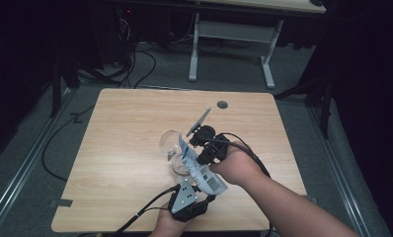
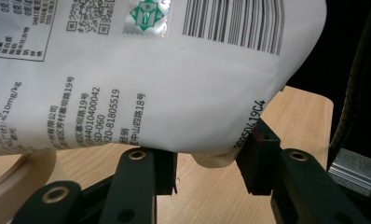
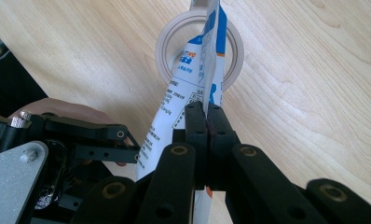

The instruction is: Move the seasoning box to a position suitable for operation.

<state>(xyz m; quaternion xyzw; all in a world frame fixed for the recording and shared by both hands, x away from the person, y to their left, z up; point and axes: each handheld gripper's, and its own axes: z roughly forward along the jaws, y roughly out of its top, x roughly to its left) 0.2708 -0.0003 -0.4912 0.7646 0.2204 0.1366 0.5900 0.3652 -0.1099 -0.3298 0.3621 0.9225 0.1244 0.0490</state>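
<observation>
Scene: we find a wooden table [image 1: 125,148] with a white and blue printed pouch [image 1: 200,165] held above it by both tools; a clear glass [image 1: 169,142] and a pale round bowl [image 1: 180,168] stand just beneath and to the left of the pouch.
Right tool: the right tool [image 3: 207,122] is clenched on the pouch's thin edge, its jaws pressed flat together on the film with no gap that we can see; in the high view it [image 1: 204,143] sits at the far, upper end of the pouch.
Left tool: the left tool [image 2: 207,170] sits at the near, lower end; its jaws stand part-way apart with the pouch's bottom corner [image 2: 211,158] between them; we cannot tell whether the pads press on the corner.
Pouch position: off the table, hanging between the two hands, its far tip over the bowl [image 3: 200,51].
Long axis: runs from the near right, at the left tool [image 1: 187,197], up and away to the far left.
Governing relation: we judge that the pouch mouth points down toward the bowl, which lies directly beyond the right tool along the pouch's length; the right hand [image 1: 239,165] is nearer the bowl.
Risk: we judge the near corner may slip if the left tool is loose.
</observation>
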